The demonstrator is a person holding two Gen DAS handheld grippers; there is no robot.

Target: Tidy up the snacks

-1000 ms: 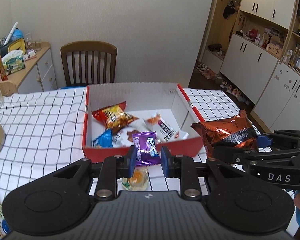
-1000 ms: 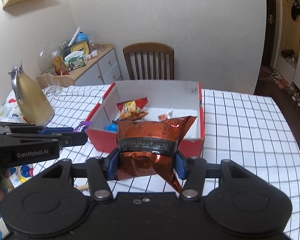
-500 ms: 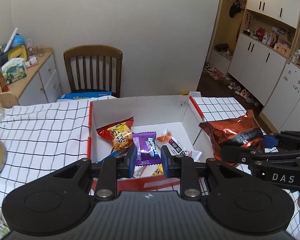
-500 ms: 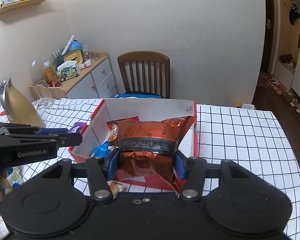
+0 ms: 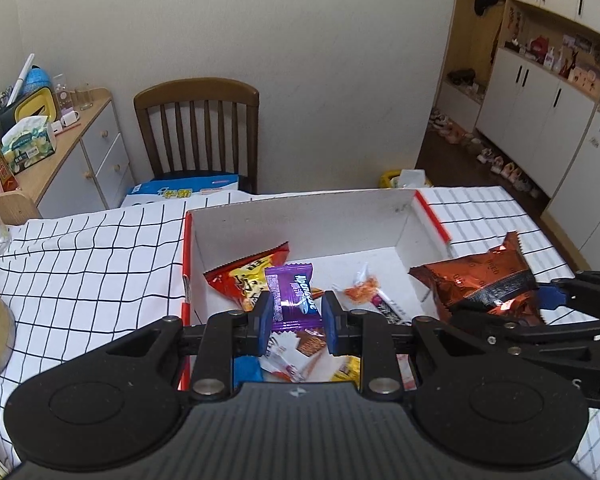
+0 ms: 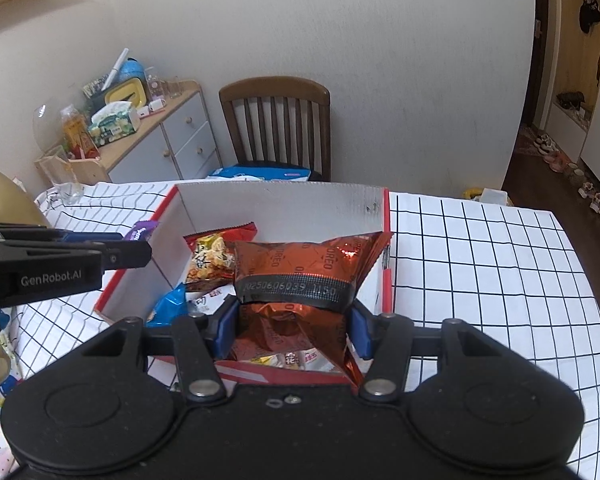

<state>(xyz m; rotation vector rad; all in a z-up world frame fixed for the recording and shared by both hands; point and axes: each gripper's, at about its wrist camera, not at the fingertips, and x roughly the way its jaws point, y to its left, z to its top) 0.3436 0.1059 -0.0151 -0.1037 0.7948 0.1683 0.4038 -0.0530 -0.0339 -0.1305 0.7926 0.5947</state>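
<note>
The left gripper (image 5: 294,317) had its blue pads pressed narrowly against the sides of a small purple foil snack packet (image 5: 291,294), holding it above the open interior of a shallow cardboard box with red outer walls and a white inside (image 5: 300,216). The right gripper (image 6: 292,326) was closed about halfway on a crinkled copper-red foil biscuit bag with a black band (image 6: 300,272), which it held over the right part of the same box; in the left wrist view that bag (image 5: 476,280) hung beside the box's right wall. Inside the box lay a red and yellow snack bag (image 5: 246,278) toward the far left, a blue packet (image 6: 168,304) near the left, and a small white sachet with orange print (image 5: 364,284) further right. The box sat on a white tablecloth with a black grid (image 6: 480,256), and a brown wooden chair (image 5: 198,128) stood beyond its far edge.
</note>
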